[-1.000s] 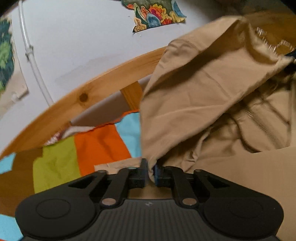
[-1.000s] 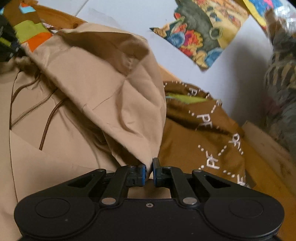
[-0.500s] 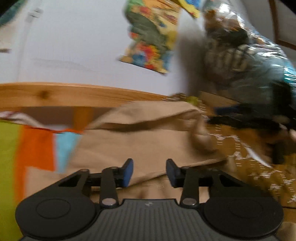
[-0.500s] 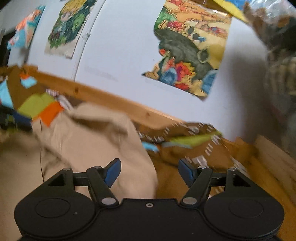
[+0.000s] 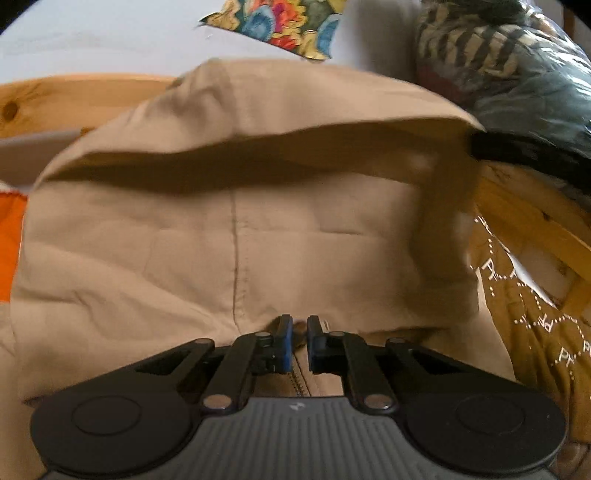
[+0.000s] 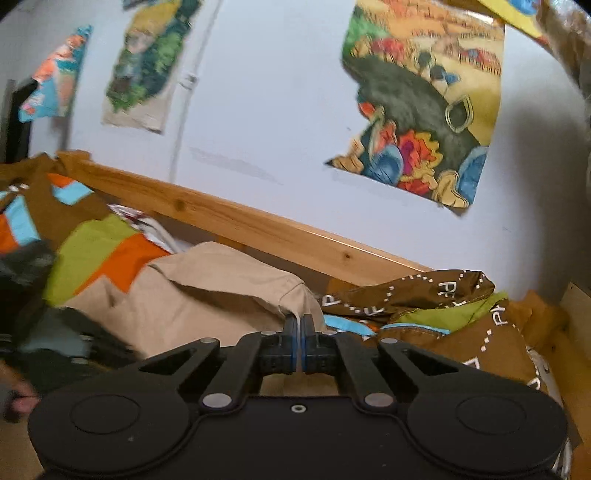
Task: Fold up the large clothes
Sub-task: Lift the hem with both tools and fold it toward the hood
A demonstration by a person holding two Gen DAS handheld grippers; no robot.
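Beige hooded jacket (image 5: 258, 229) on patchwork bed cover (image 6: 92, 254); posters (image 6: 424, 110) at 12 o'clock. Left gripper (image 5: 296, 328) closing, nothing clearly pinched; right gripper (image 6: 297, 325) closed, empty.

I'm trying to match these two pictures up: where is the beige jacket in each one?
Left wrist view: the beige jacket fills the middle, straight beyond the gripper.
Right wrist view: it lies low and left of centre, under the wooden rail.
Shared landmark: the colourful poster on the white wall.
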